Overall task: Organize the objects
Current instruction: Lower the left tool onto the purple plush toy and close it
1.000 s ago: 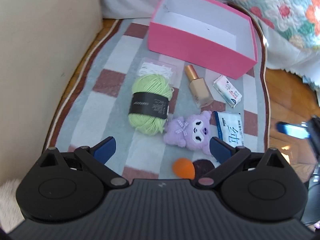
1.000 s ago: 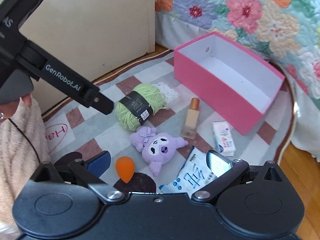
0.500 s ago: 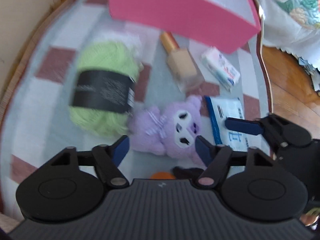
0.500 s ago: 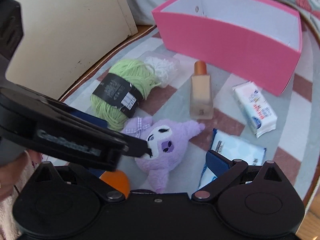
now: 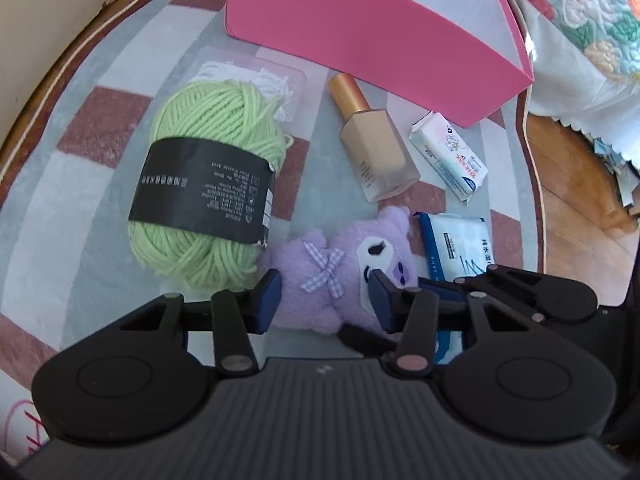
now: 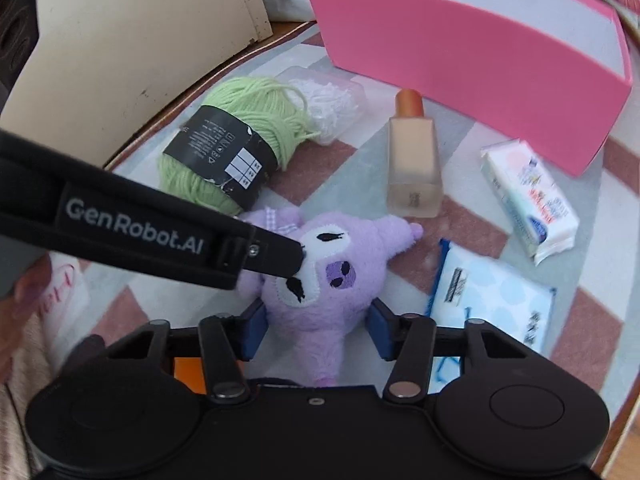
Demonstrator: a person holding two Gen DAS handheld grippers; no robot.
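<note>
A purple plush toy point(image 5: 340, 276) point(image 6: 332, 280) lies on the checked rug between both grippers. My left gripper point(image 5: 324, 300) has closed in around its body, with a pad on each side. My right gripper point(image 6: 314, 330) straddles its lower part, pads close to the fur. The left gripper's finger point(image 6: 276, 256) crosses the plush's face in the right wrist view. An open pink box point(image 5: 376, 36) point(image 6: 472, 56) stands behind. Green yarn point(image 5: 208, 184) point(image 6: 232, 148), a foundation bottle point(image 5: 372, 148) point(image 6: 414, 160) and a tissue pack point(image 5: 450, 156) point(image 6: 528, 200) lie in between.
A blue wipes packet point(image 5: 460, 248) point(image 6: 492, 300) lies right of the plush. An orange sponge point(image 6: 188, 372) peeks under the right gripper. A clear bag of white thread point(image 5: 256, 76) sits behind the yarn. A beige cabinet point(image 6: 140, 40) stands left; a floral bedspread point(image 5: 580, 20) hangs right.
Both grippers dropped toward the rug and moved in on the purple plush. Their jaws narrowed from wide open to either side of it.
</note>
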